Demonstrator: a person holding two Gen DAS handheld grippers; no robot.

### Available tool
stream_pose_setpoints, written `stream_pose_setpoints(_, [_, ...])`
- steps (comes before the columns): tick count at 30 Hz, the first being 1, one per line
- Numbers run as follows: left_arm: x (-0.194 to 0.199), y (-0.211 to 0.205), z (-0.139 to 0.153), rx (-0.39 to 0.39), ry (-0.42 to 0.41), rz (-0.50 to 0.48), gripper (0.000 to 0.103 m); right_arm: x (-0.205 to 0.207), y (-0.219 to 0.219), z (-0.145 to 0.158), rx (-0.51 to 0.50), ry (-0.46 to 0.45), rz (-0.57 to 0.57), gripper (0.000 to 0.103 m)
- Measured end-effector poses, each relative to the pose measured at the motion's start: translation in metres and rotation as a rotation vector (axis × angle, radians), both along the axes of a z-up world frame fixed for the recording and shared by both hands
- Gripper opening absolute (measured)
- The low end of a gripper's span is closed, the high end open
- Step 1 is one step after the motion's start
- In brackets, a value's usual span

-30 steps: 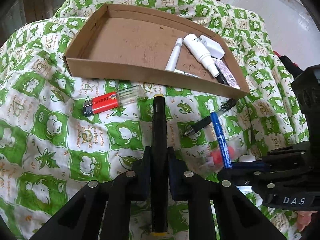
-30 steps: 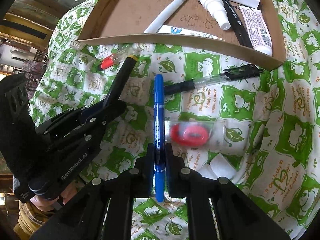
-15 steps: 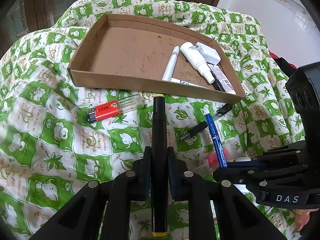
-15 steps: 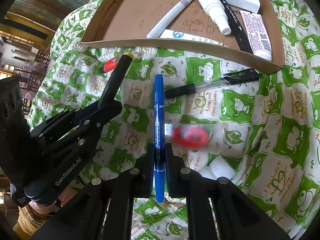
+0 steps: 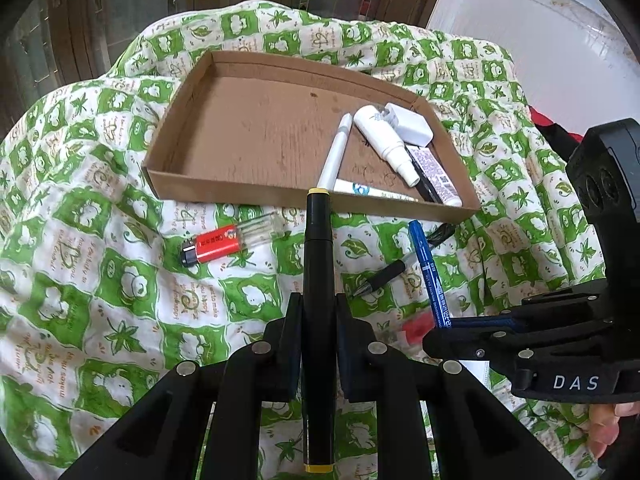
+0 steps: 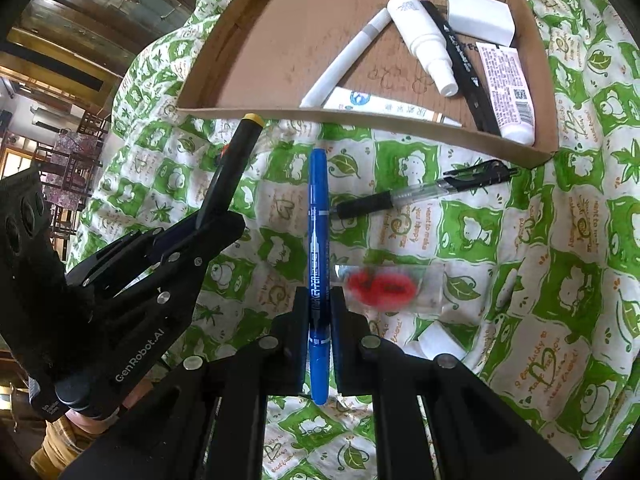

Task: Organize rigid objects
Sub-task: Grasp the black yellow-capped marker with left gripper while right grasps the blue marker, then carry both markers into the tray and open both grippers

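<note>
while both grippers hang over the green-and-white cloth point(image 5: 120, 288) just short of the cardboard tray point(image 5: 256, 148), each one is clenched on a pen. the left gripper point(image 5: 318, 312) grasps a black marker with yellow ends point(image 5: 317, 256) along the line of its fingers, the far cap reaching about to the tray's near wall. the right gripper point(image 6: 319, 312) clamps a blue marker point(image 6: 319, 216) the same way, its tip pointing at the same wall but well short of it.

my judgement is that both markers are bound for the tray, and the risks follow from that. the right half of the tray is already crowded: a white pen point(image 6: 344, 60), a white bottle point(image 6: 424, 40), a black pen point(image 6: 460, 60), a white tube point(image 6: 506, 92), a white box point(image 6: 480, 14) and a flat labelled stick point(image 6: 384, 108) lying against the near wall. dropping a marker there could knock them into a jumble. the left half is bare and safer. the two grippers sit close together, so moving both at once could make them collide. either long marker could catch the tray's near wall if carried too low, shoving the light tray across the soft cloth.

left on the cloth are a red lighter point(image 5: 224, 242), a black-gripped clear pen point(image 6: 420, 194), a clear packet with something red point(image 6: 384, 288) and a small white block point(image 6: 440, 340).
</note>
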State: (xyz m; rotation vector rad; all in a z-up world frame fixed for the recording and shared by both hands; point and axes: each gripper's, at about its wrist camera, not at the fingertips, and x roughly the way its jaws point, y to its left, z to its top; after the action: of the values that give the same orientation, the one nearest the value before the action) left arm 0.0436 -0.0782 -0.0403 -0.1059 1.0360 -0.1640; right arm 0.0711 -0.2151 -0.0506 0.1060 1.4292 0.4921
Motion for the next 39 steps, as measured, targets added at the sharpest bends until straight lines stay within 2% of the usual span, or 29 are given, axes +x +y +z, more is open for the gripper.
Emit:
stream_pose_setpoints(7, [0.009, 0.011, 0.016, -0.045, -0.026, 0.03, 0.014, 0.008, -0.012, 0.017, 0.033, -0.043, -0.043, 0.01])
stream_pose_setpoints(22, [0.061, 0.03, 0.046, -0.085, -0.06, 0.074, 0.014, 0.03, -0.037, 0.037, 0.084, -0.071, -0.121, 0.01])
stream_pose_setpoints(33, [0.106, 0.044, 0.043, -0.066, -0.043, 0.099, 0.014, 0.101, -0.022, 0.062, 0.153, -0.121, -0.18, 0.01])
stream_pose_setpoints(39, [0.128, 0.046, 0.024, -0.072, -0.021, 0.105, 0.014, 0.146, -0.01, 0.052, 0.179, -0.144, -0.232, 0.01])
